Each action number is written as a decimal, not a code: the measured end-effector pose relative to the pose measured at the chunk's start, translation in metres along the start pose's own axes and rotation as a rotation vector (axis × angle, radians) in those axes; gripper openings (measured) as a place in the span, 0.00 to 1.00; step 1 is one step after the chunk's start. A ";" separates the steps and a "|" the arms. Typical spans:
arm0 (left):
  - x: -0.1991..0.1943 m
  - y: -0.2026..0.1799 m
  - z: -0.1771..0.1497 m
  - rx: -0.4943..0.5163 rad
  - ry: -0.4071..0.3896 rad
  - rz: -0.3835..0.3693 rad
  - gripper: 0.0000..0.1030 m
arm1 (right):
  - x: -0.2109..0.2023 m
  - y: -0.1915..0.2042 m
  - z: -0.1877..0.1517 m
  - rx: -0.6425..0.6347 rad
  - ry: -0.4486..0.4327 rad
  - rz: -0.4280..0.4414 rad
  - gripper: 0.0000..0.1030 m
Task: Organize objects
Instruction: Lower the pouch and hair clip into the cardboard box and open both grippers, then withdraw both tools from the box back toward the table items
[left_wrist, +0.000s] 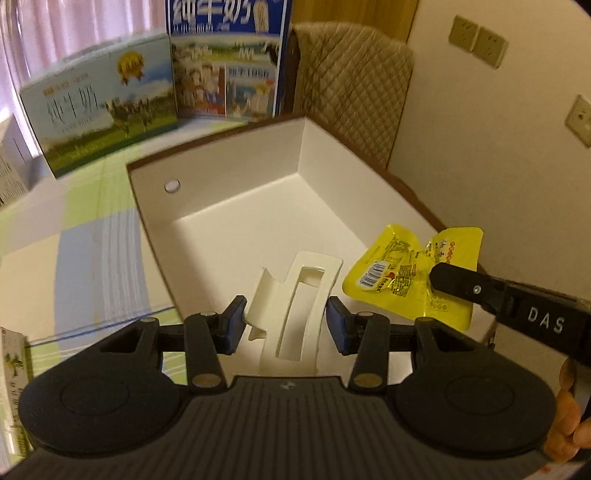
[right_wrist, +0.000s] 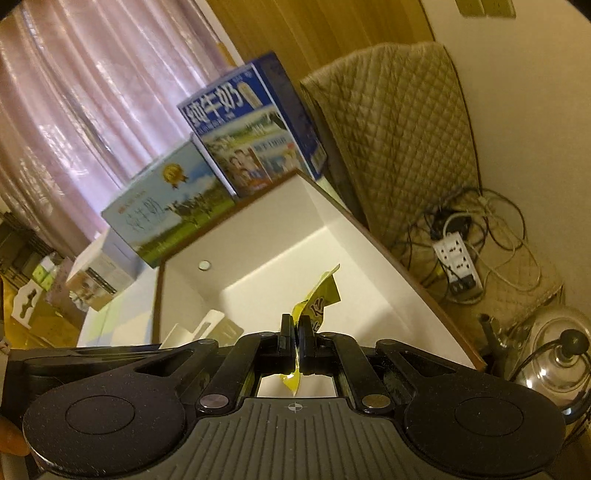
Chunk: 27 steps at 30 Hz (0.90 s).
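An open white box with a brown rim (left_wrist: 236, 195) lies on the table. A white plastic holder (left_wrist: 295, 306) lies inside it near the front. My left gripper (left_wrist: 286, 319) is open, its blue pads on either side of the holder without touching it. My right gripper (right_wrist: 295, 328) is shut on a yellow snack packet (right_wrist: 321, 299) and holds it above the box's right side. The packet (left_wrist: 406, 273) and the right gripper (left_wrist: 439, 282) also show in the left wrist view, over the box's right edge.
Two milk cartons (left_wrist: 99, 110) (left_wrist: 225, 59) stand behind the box on a checked tablecloth (left_wrist: 85, 236). A quilted chair (left_wrist: 351, 81) is at the back right. In the right wrist view a power strip with cables (right_wrist: 458, 258) and a glass lid (right_wrist: 557, 354) lie to the right.
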<state>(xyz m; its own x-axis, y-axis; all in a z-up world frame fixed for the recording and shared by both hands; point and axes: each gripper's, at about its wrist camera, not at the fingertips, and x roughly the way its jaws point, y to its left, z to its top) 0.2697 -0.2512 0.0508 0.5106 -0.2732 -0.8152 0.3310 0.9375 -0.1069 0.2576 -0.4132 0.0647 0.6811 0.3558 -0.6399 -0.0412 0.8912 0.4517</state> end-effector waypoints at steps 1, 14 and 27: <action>0.007 0.001 0.002 -0.013 0.014 -0.007 0.41 | 0.006 -0.003 0.003 0.014 0.009 0.000 0.00; 0.048 0.010 0.029 -0.051 0.044 0.004 0.63 | 0.019 -0.006 0.018 0.034 0.012 -0.064 0.06; -0.024 0.025 0.016 0.047 -0.004 0.001 0.76 | -0.048 0.040 0.010 -0.077 -0.053 -0.078 0.59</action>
<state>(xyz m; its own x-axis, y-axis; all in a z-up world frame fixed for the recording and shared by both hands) 0.2787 -0.2252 0.0769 0.5145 -0.2730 -0.8129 0.3674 0.9267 -0.0787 0.2308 -0.3969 0.1195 0.7220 0.2713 -0.6365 -0.0414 0.9352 0.3517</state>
